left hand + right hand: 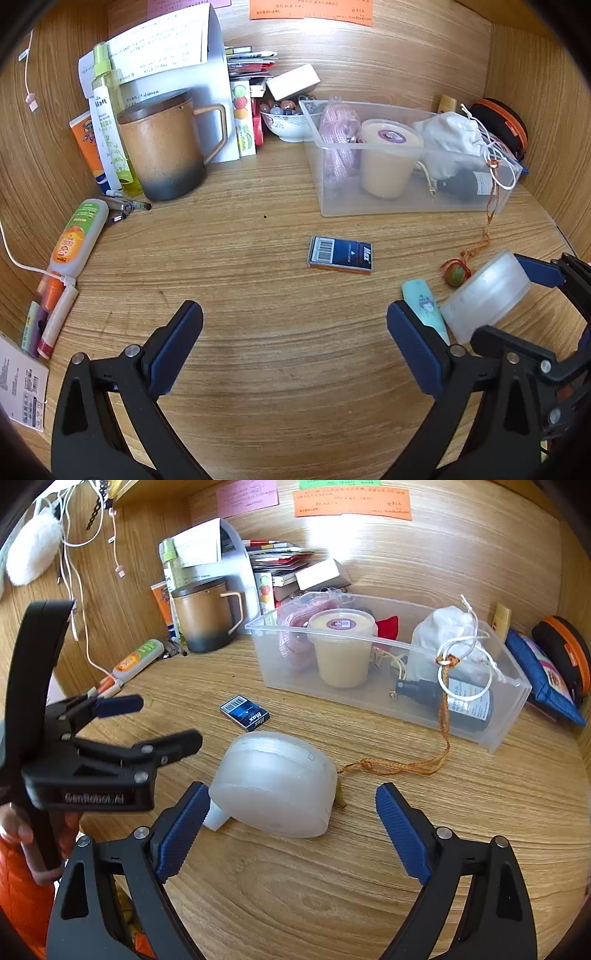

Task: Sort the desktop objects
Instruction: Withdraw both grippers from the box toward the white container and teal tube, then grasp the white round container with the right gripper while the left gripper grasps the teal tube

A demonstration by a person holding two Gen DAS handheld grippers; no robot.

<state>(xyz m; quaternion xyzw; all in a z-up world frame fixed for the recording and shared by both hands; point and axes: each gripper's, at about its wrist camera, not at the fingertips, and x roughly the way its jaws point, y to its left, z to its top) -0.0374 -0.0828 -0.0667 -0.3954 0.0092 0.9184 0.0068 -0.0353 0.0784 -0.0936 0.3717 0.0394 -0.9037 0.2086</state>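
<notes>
A frosted white jar lies on its side on the wooden desk. My right gripper straddles it, open; the left pad is close to the jar and the right pad stands clear of it. A small teal tube and a bead charm on an orange cord lie beside the jar. A blue staple box rests mid-desk in front of the clear plastic bin, which holds a lidded cup, a white pouch, pink cord and a dark bottle. My left gripper hovers open over bare desk, empty.
A brown mug, bottles, tubes and pens crowd the left side, with a white cable along the wall. A bowl of stones and stacked boxes sit at the back. A blue pouch and orange-rimmed case lie right of the bin.
</notes>
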